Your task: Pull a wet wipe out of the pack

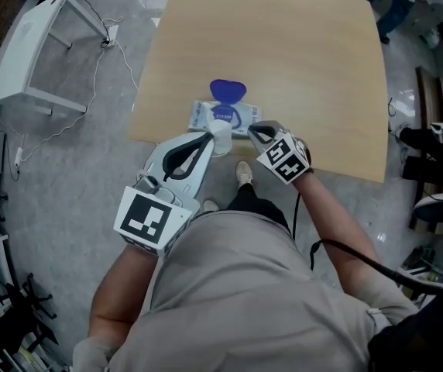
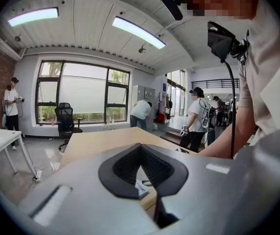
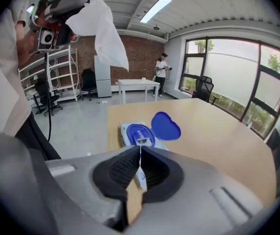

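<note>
The wet wipe (image 3: 103, 31) is out. In the right gripper view it hangs at the upper left of the frame, pinched by its top in the left gripper (image 1: 210, 136), whose jaws are closed on it. Its loose lower corner dangles well apart from the pack (image 3: 130, 131) below. The height makes sense, since a sheet only comes free once it is lifted clear of the slot. The left gripper view bears this out only in part (the jaw tips meet, and just a sliver of white shows beneath them).

The pack lies flat near the lower edge of the table (image 1: 283, 53), at the centre of the head view. Its blue lid (image 1: 227, 91) is flipped open toward the top of the frame, leaving the opening bare. The right gripper (image 1: 254, 130) sits at the pack's lower right corner. Its jaws are drawn together, and a thin white strip runs between them, which I take to be the pack's end seam. That grip looks meant to anchor the light pack so it does not rise with the sheet. I judge the pull itself done; what remains, if anything, is letting the pack go.
</note>
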{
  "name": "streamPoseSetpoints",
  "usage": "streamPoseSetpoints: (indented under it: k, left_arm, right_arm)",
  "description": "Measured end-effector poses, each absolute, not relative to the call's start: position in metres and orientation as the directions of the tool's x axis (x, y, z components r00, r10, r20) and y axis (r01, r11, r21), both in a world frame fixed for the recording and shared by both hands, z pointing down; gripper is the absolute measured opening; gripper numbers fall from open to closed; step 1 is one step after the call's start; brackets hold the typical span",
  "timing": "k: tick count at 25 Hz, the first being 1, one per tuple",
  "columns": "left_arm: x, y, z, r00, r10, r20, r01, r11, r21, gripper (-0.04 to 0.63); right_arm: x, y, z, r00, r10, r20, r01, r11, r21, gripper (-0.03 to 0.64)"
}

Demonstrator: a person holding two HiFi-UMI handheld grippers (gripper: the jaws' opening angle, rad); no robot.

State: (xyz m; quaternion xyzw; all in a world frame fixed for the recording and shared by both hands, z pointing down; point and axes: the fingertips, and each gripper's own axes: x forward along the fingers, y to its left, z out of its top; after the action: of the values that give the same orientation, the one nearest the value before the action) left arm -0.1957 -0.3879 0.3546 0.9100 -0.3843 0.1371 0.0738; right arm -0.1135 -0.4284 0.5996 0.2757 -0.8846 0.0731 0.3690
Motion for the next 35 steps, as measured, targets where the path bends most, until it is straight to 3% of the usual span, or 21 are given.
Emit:
streamPoseSetpoints:
  k: [10, 25, 35]
  left_arm:
    - [-0.249, -0.292, 0.299, 0.759, -0.620, 0.198, -0.638, -0.769, 0.041, 0.008]
    - [-0.238, -0.198, 0.276, 0.727, -0.665, 0.173, -0.672, -0.740, -0.021, 0.008]
    - [-0.108, -0.028, 0.258, 0.683, -0.721, 0.116, -0.729, -0.683, 0.046, 0.008]
  right_arm:
    - [-0.131, -0.307, 0.495, -0.577, -0.567, 0.587, -0.661, 0.747, 0.071, 0.008]
    - [-0.128, -0.200, 0.366, -0.693, -0.606, 0.390, -0.609, 0.782, 0.133, 0.008]
    - [0.017, -0.037, 0.357, -0.745, -0.584, 0.322, -0.589, 0.803, 0.092, 0.008]
